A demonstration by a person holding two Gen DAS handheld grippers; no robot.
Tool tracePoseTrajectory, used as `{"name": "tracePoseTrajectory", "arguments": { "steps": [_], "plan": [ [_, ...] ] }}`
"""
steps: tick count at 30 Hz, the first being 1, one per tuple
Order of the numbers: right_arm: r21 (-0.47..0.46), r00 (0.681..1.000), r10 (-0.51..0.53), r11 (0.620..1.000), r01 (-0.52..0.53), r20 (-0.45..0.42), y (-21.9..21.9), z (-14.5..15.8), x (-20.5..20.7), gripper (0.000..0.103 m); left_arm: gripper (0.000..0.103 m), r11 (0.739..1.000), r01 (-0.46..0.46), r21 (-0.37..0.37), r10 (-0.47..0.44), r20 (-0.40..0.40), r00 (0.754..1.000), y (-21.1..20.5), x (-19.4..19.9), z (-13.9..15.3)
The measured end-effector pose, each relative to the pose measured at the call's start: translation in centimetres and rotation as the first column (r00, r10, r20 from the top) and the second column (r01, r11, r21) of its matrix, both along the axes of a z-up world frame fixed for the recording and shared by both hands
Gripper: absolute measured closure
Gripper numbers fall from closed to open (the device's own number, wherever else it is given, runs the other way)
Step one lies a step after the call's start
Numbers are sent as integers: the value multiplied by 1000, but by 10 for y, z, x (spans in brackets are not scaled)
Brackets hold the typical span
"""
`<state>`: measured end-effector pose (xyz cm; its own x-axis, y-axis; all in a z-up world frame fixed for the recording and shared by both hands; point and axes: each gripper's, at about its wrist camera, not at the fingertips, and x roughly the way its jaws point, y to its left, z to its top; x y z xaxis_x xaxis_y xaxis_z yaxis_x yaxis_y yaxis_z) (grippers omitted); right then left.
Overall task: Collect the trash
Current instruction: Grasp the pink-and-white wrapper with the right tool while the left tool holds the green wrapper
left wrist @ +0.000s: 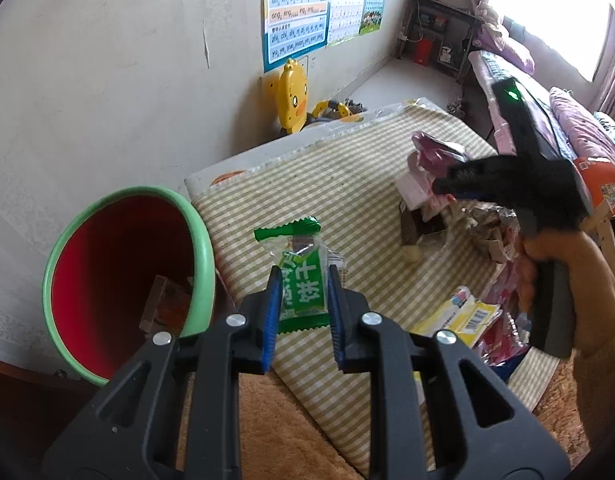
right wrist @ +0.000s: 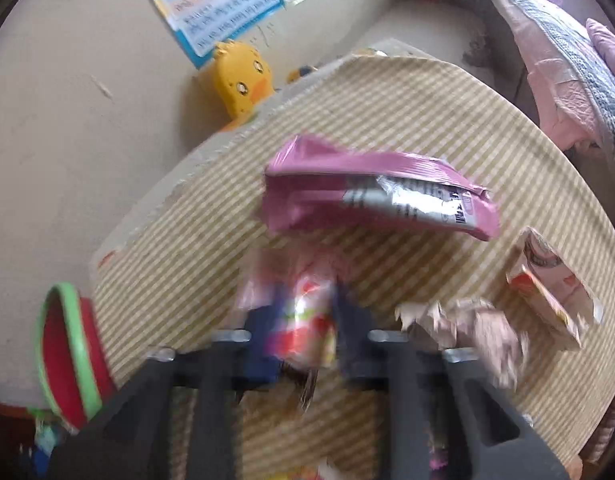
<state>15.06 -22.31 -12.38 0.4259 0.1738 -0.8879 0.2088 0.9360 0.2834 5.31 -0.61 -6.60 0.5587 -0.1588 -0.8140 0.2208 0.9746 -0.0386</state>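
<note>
left gripper clamped on green wrapper | right gripper pinched a red-white wrapper | pink packet lay beyond | red bin beside striped mat | torn carton nearby

A pale wall has bright posters. Sun pours through a window onto a bed and dark shelf.

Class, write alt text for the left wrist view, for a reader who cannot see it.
The left gripper pinches a green snack wrapper above a striped table. A red bin with a green rim stands to the left; more wrappers lie to the right.
</note>
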Motion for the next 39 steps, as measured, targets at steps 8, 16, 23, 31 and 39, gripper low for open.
{"name": "tracePoseTrajectory", "arguments": {
  "steps": [8,16,23,31,39],
  "plan": [
    [85,991,35,995,-47,131,4,34,-73,81,82,1000,8,-14,-7,64,998,-1,-5,25],
    [12,966,121,992,-127,229,33,73,-110,103,82,999,-32,-14,34,123,992,9,-6,45],
    [3,973,174,984,-177,151,48,52,-98,53,82,998,-64,-8,64,99,993,21,-4,37],
    [68,982,185,981,-182,-35,68,-6,-66,42,82,998,-58,-8,59,85,995,22,-8,31],
    [129,986,156,981,-147,-63,59,-23,-67,72,82,998,-68,-6,68,72,995,25,-7,26]
  ]
}}
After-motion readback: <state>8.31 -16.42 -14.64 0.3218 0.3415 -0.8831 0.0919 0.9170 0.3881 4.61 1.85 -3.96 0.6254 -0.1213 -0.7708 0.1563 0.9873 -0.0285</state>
